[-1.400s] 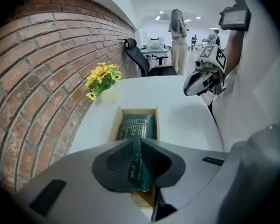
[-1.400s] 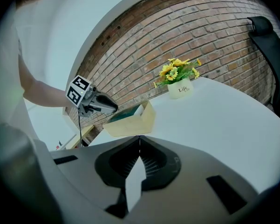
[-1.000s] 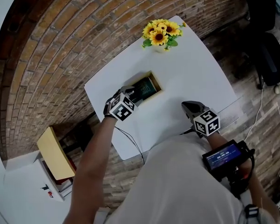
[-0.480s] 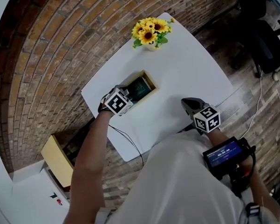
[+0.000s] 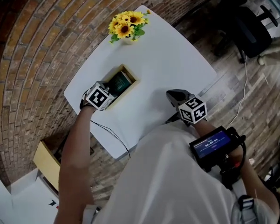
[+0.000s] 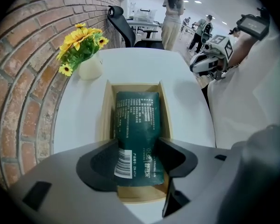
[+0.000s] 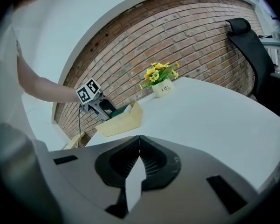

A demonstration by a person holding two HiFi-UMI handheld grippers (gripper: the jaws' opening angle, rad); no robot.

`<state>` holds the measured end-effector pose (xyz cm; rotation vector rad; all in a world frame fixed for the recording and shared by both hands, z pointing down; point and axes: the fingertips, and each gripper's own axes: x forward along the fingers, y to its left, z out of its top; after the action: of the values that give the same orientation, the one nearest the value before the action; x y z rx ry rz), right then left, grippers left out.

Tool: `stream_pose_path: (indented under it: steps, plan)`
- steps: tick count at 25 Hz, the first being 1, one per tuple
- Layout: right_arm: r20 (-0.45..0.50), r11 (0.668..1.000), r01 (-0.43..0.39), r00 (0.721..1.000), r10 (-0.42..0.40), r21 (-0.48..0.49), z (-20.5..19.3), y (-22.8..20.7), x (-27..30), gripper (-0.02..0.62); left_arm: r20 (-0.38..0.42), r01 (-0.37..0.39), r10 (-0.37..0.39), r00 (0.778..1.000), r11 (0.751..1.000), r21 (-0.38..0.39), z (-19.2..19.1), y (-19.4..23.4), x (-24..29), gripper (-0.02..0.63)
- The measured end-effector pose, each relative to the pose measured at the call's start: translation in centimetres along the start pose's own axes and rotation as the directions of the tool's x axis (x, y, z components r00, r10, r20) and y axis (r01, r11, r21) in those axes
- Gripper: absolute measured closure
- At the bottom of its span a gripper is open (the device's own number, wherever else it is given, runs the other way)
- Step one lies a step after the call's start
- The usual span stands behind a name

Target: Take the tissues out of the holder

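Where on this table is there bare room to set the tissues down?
The broad white stretch of table between the flower pot, the holder and the right tool is bare. The left edge is crowded: the left tool, jaws closing around the tissue pack, sits over the holder.

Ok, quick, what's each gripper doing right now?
Left gripper: jaws closing around the tissue pack in the holder, not clamped on it yet.
Right gripper: shut, holding nothing.
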<state>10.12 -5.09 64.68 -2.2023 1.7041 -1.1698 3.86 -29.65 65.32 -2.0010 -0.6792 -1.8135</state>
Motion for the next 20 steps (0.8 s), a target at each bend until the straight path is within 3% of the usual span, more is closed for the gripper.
stream_pose_path:
  steps: [6,20]
  plan:
    - [-0.008,1.0,-0.008,1.0,0.008,-0.004,-0.2,0.2,-0.1,0.589,0.013,-0.031,0.031,0.999,0.999,-0.01,0.1,-0.5,-0.2,0.368]
    - [-0.006,1.0,-0.024,1.0,0.024,-0.011,-0.2,0.4,-0.3,0.589,0.104,-0.063,0.072,0.992,0.994,-0.093,0.8,-0.8,-3.3,0.377]
